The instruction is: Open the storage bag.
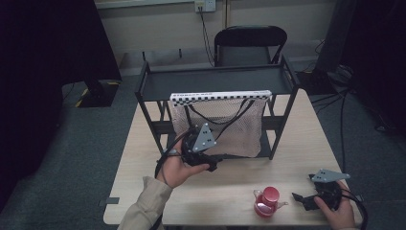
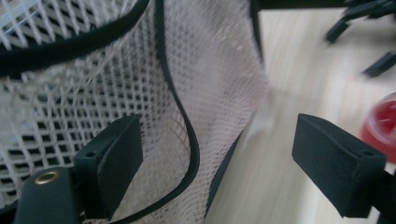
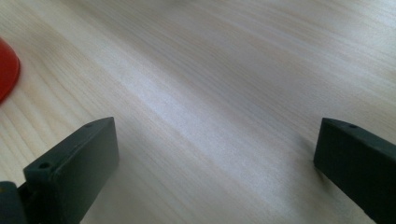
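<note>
With both the left gripper (image 2: 210,163) and right gripper (image 3: 215,172) spread wide and empty, the left may snag the mesh bag (image 2: 93,93), seemingly just touching it.

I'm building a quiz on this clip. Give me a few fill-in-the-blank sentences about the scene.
1. The mesh bag hangs from the black ____.
2. The left tool has its jaws ____ at the bag.
3. The teapot has a ____ lid.
4. The right tool lies to the ____ of the teapot in the high view.

Missing words: rack; open; red; right
</note>
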`<action>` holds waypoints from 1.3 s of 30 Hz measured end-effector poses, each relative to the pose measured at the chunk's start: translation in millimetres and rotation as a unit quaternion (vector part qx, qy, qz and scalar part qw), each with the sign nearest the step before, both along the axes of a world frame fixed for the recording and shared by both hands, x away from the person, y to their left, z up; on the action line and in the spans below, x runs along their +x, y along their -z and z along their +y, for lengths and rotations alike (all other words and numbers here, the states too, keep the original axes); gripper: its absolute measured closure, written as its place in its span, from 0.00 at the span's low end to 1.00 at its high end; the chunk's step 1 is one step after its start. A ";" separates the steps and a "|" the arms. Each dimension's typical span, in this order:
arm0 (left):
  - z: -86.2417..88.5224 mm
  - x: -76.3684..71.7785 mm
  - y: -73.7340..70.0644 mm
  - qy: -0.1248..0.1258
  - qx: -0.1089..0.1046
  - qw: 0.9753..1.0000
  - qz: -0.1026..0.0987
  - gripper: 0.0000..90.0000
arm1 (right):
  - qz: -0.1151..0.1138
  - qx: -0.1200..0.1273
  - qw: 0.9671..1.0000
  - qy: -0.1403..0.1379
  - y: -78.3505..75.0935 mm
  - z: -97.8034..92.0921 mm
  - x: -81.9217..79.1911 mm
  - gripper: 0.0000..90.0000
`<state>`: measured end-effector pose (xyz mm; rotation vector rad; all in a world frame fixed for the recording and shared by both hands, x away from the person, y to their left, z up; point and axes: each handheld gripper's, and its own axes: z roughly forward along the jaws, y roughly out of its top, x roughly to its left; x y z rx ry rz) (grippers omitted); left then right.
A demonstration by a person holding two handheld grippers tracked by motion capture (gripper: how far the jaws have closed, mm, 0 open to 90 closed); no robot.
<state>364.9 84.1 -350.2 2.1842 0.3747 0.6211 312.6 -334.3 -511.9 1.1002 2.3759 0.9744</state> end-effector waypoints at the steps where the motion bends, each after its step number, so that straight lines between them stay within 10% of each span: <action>1: -0.8 1.4 1.5 -0.001 0.000 1.000 0.003 0.22 | 0.000 0.000 1.000 0.000 0.0 0.0 0.0 0.00; 18: -2.3 8.8 2.4 -0.018 -0.002 0.997 0.078 0.71 | 0.000 0.000 1.000 0.000 0.0 0.0 0.0 0.00; 39: 5.0 0.7 -7.1 -0.001 0.008 0.994 0.110 0.82 | 0.000 0.000 1.000 0.000 0.0 -0.1 -0.1 0.00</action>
